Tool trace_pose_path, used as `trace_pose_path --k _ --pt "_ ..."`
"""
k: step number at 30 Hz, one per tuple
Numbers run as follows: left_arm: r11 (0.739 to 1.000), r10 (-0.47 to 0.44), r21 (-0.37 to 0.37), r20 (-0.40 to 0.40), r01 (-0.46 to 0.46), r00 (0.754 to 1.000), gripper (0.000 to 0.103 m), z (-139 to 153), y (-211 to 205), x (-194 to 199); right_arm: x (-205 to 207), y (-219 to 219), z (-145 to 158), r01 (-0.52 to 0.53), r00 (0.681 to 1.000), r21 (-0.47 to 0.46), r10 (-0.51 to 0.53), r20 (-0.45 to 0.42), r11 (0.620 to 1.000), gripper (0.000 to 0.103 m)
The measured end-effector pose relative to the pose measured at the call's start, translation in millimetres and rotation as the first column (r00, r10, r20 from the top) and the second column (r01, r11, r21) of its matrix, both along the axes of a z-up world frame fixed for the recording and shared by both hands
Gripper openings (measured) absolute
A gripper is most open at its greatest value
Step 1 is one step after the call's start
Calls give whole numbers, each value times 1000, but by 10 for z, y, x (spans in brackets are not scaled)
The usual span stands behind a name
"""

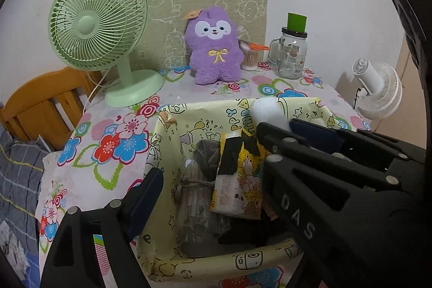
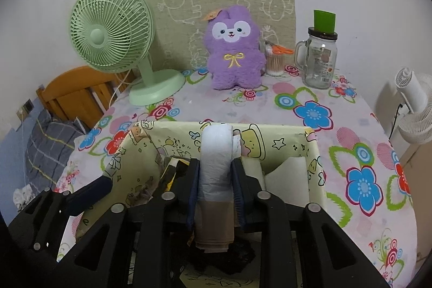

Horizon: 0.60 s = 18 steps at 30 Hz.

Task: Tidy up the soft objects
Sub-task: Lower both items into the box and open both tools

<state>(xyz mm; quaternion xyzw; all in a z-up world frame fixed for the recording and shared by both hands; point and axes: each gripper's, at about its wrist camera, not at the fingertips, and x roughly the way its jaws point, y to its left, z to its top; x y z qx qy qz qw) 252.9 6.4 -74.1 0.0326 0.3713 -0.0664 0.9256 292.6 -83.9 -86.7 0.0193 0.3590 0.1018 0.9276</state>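
Observation:
A yellow cartoon-print box [image 1: 205,262] [image 2: 270,127] sits at the near edge of the flowered table. Inside lie a yellow tissue pack [image 1: 240,180], a grey drawstring pouch [image 1: 194,177] and dark cloth. My left gripper [image 1: 213,174] hovers open above these, nothing between its fingers; its blue pad [image 2: 89,190] shows in the right wrist view. My right gripper [image 2: 216,162] [image 1: 275,123] is shut on a white soft roll [image 2: 217,150] [image 1: 267,109] over the box's far part. A beige folded cloth [image 2: 214,228] shows under the roll. A purple plush [image 1: 214,45] [image 2: 235,47] stands at the back.
A green desk fan [image 1: 100,26] stands back left. A glass mug jar with a green cap [image 1: 293,53] and a cup of cotton swabs with orange scissors [image 1: 251,56] stand back right. A white fan [image 1: 378,91] stands off the right edge, a wooden bed frame [image 1: 40,104] left.

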Motion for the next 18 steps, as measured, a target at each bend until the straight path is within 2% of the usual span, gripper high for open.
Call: trace_pose_path --k 2,9,11,14,18 --pt "1000 3 6 2 -3 1000 86 -4 -9 -8 -15 -16 0 11 1000 -9 -11 2 1000 59" --pt "1000 25 11 0 -25 1000 90 1 -32 -28 -92 -142 15 37 999 -6 -37 2 999 75" --pt "999 34 14 -7 -34 999 92 16 -37 -42 -139 -177 38 35 999 -8 -35 10 999 84" --pt "999 30 19 14 -30 999 99 65 -81 -114 -237 -236 101 60 997 -44 -58 50 997 87" --pt "999 24 30 39 -26 999 101 125 -143 -201 -314 -304 165 74 996 -46 -71 57 996 90"
